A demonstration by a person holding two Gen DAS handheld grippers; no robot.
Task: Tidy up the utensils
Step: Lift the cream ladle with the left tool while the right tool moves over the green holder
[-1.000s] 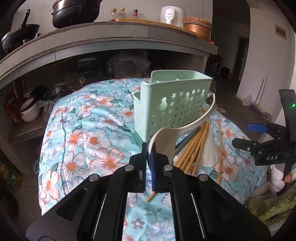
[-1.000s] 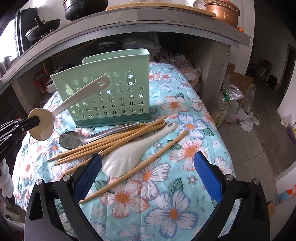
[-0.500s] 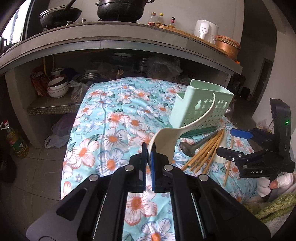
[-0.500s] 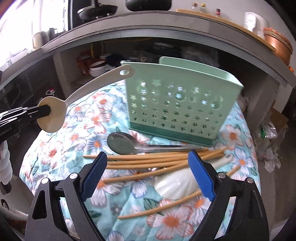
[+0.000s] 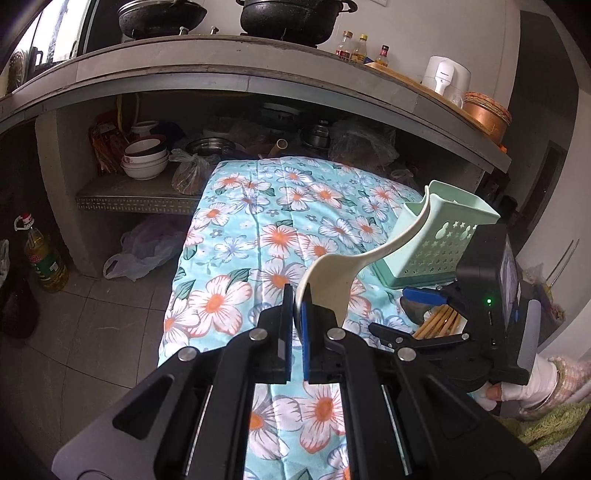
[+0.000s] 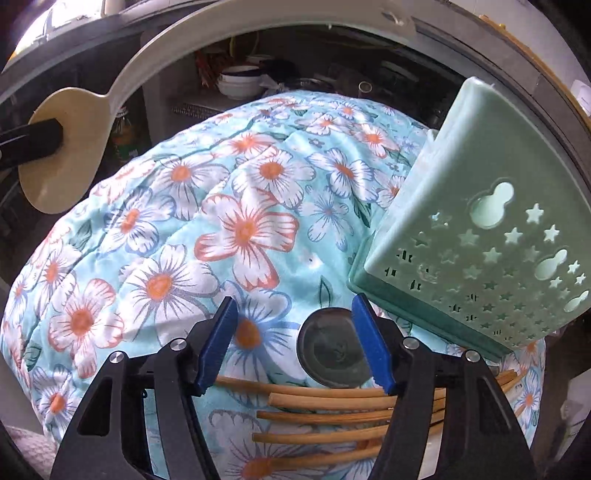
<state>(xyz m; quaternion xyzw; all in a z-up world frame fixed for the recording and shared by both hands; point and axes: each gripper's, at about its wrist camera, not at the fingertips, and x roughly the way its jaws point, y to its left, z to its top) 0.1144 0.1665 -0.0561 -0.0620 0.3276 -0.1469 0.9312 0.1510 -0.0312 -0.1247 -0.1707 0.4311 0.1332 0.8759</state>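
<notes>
Centrally in the left wrist view, the left gripper [image 5: 294, 314] is seen clamped shut on the bowl of a cream plastic rice paddle [image 5: 332, 280], whose handle curves away toward two o'clock, in front of the mint green utensil holder [image 5: 439, 240]. That holder, pierced with star and gourd cut-outs, stands at about three o'clock on a table covered by a turquoise floral cloth [image 5: 273, 221]. The right gripper [image 5: 439, 317] is visible at four o'clock in the same view, held by a hand [image 5: 491, 395], of which only part is seen at the lower right edge. From the right wrist view, the right gripper [image 6: 295, 343] is shown with its blue-padded jaws closing; between them lies the bowl of a metal spoon [image 6: 328, 354], close against the right-hand pad, though whether that pad touches it cannot be told, and the left-hand pad is clearly apart from it. A bundle of wooden chopsticks [image 6: 332, 417] is spread on the cloth [image 6: 236, 229] at six o'clock, just below the spoon and partly hidden by the gripper body. The utensil holder [image 6: 480, 236] is seen at three o'clock, tilted by the lens, just beside the spoon. The paddle [image 6: 70, 147] appears at ten o'clock, pinched by a black fingertip [image 6: 33, 136] of the left gripper, its handle arching across the top of the view. Behind the table, a concrete counter [image 5: 221, 70] with dark pots [image 5: 291, 14] and bottles [image 5: 354, 46] is seen at twelve o'clock, and stacked bowls [image 5: 144, 158] sit on a shelf at ten o'clock.
</notes>
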